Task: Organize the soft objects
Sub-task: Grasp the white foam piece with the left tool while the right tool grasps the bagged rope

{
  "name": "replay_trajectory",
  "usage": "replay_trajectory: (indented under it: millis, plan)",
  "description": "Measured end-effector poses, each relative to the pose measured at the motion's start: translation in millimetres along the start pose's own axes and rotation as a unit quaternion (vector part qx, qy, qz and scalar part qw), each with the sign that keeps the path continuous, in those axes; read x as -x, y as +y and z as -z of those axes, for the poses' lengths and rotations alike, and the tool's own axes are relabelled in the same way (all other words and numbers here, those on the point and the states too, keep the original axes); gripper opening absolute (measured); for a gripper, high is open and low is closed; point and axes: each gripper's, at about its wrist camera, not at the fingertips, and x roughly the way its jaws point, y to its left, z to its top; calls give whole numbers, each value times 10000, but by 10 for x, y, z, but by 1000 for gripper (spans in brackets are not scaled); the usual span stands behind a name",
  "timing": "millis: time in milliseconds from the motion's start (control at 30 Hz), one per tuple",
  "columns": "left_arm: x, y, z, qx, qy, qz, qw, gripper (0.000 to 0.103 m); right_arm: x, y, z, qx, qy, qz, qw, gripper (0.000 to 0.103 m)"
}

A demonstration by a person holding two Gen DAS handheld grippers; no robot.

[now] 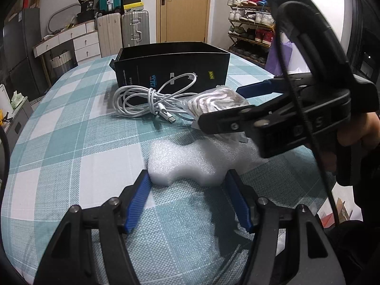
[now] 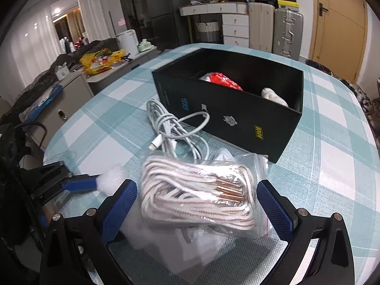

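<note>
A white foam piece [image 1: 187,161] lies on the checked tablecloth, and my left gripper [image 1: 187,178] is shut on its near end, both blue pads pressing its sides. From the right wrist view the same foam [image 2: 111,180] shows at a left finger [image 2: 80,185]. A clear bag of white cords with copper tips [image 2: 201,197] lies between the pads of my right gripper [image 2: 196,190], which stands open around it. The left wrist view shows the right gripper [image 1: 220,105] straddling that bag [image 1: 220,99]. A black open box [image 2: 237,123] holds a red packet [image 2: 223,80] and a white soft item [image 2: 273,96].
A coiled white charging cable [image 2: 175,128] lies on the cloth between the bag and the box [image 1: 171,71]. More clear plastic wrap [image 2: 190,239] sits under the bag. A person's hand [image 1: 356,130] holds the right gripper. Suitcases, drawers and a shoe rack stand beyond the table.
</note>
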Motion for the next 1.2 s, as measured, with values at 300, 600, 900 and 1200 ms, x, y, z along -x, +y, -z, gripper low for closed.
replay_trajectory:
  millis: [300, 600, 900, 1200]
  plan:
    - [-11, 1, -19, -24, -15, 3, 10000, 63, -30, -25, 5, -73, -30, -56, 10000, 92]
    - [-9, 23, -17, 13, -66, 23, 10000, 62, 191, -70, 7, 69, -279, -388, 9988, 57]
    - [-5, 45, -23, 85, -123, 26, 9999, 61, 369, -79, -37, 171, -625, -390, 9971, 37]
    - [14, 80, -15, 164, -178, 1, 9997, 61, 389, -99, -1, 216, -496, -340, 9980, 66]
